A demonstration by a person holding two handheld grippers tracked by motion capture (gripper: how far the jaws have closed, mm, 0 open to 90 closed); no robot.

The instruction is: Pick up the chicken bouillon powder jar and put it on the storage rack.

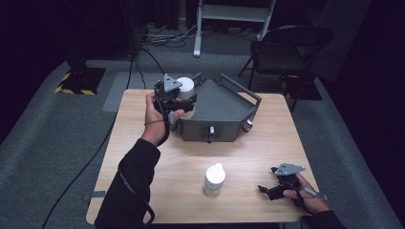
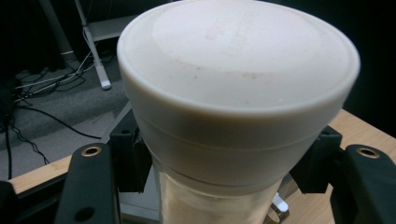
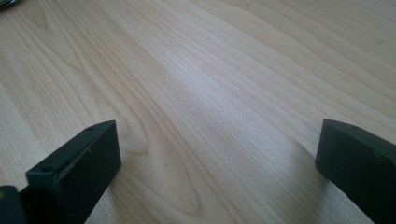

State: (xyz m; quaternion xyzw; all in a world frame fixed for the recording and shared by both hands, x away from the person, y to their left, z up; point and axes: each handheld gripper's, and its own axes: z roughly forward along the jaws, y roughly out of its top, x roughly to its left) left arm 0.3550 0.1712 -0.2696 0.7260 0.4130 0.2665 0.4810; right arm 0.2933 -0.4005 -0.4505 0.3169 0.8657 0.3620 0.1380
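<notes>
Near edge, right corner: right gripper resting low on the table, jaws spread wide with bare wood between them in the right gripper view, holding nothing; best left parked there, well clear of the carry
Near edge, middle: second white-capped jar standing upright on the wood, well apart from both grippers; likely next in turn, not to be knocked
Far edge, left of middle: left gripper clamped about the body of the white-lidded jar, jaws pressing just under the lid on both sides as seen in the left gripper view; jar upright, lifted off the table
Far edge, middle: grey bin with an angled open top, just beside the held jar, jar at its left rim
Step in hand: judged as carrying the held jar over the rim and into the bin
Done well: keep the squeeze steady, keep the jar upright, clear the left wall before lowering, set down on the bin floor, then open
Risk: jar slipping down through the jaws, grip being on smooth plastic
</notes>
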